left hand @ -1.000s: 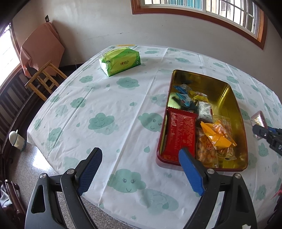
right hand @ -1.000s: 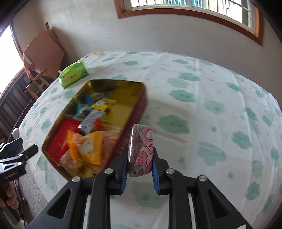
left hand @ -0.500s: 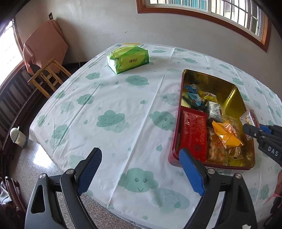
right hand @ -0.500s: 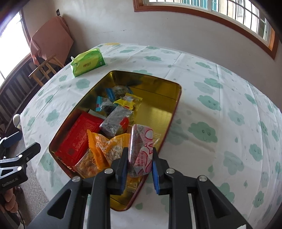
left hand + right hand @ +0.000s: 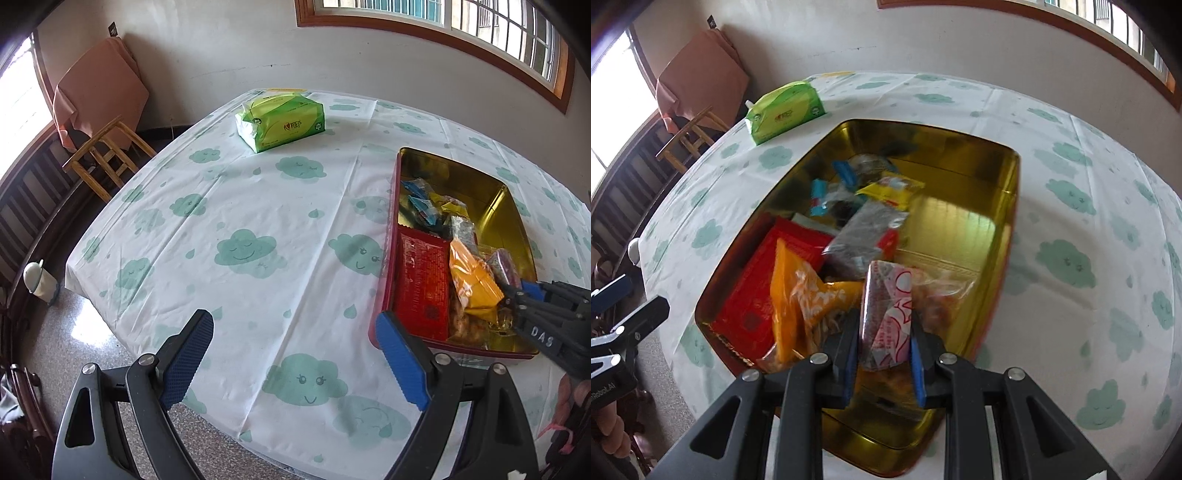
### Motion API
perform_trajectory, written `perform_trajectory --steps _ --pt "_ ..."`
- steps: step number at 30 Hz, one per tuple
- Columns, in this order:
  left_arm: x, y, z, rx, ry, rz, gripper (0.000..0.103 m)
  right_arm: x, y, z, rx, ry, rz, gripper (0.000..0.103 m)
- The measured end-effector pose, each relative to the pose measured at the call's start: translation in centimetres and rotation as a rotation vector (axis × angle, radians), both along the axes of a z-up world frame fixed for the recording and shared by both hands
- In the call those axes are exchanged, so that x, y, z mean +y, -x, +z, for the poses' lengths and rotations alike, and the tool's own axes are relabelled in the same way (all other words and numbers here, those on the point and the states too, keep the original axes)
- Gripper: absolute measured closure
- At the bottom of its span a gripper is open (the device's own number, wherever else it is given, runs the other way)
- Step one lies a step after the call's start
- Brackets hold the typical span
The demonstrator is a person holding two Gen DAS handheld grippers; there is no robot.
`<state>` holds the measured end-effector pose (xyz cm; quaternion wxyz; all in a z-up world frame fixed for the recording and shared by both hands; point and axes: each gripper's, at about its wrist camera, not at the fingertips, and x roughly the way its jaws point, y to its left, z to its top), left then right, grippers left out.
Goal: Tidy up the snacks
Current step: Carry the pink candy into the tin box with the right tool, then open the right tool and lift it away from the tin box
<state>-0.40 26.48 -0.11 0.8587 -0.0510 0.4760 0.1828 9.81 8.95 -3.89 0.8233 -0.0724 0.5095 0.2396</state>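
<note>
A: What is the right gripper (image 5: 882,343) doing?

B: It is pinching a pink and white snack packet (image 5: 888,314) between its blue pads, with the jaws clamped on the packet's lower half. The packet is standing upright over the near end of the gold tin (image 5: 1004,236).

A: And what is sitting in the tin?

B: A flat red packet (image 5: 750,299) is lying along the left side, with an orange bag (image 5: 798,295) just beside it. A grey packet (image 5: 864,236) is lying near the middle, with a yellow one (image 5: 890,192) and small blue ones (image 5: 818,192) beyond it. The far right part of the tin is showing bare gold floor.

A: Is the left gripper (image 5: 295,362) holding anything?

B: No, its jaws are standing wide apart, hanging over the cloud-print tablecloth (image 5: 240,236), to the left of the tin (image 5: 517,210).

A: Anything else on the table?

B: A green tissue pack (image 5: 282,122) is lying at the far side, well apart from the tin.
</note>
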Motion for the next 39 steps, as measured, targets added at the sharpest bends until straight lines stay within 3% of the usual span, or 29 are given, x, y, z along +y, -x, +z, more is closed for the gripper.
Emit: perform_trajectory --steps 10,18,21,30,39 --pt "-0.3 0.0 -0.2 0.005 0.001 -0.011 0.015 0.5 0.2 0.1 -0.013 0.006 -0.011 0.077" --pt "-1.1 0.2 0.1 0.002 -0.005 -0.021 0.015 0.0 1.4 1.4 -0.074 0.000 -0.012 0.034" --pt "-1.4 0.2 0.4 0.000 -0.013 -0.026 0.015 0.0 2.2 2.1 -0.117 0.015 -0.003 0.024" --pt "-2.4 0.5 1.0 -0.004 -0.026 -0.046 0.015 -1.2 5.5 4.0 -0.192 0.021 -0.030 0.021" --pt "-4.0 0.6 1.5 -0.011 -0.050 -0.082 0.015 -2.7 7.7 4.4 -0.201 0.042 -0.076 0.021"
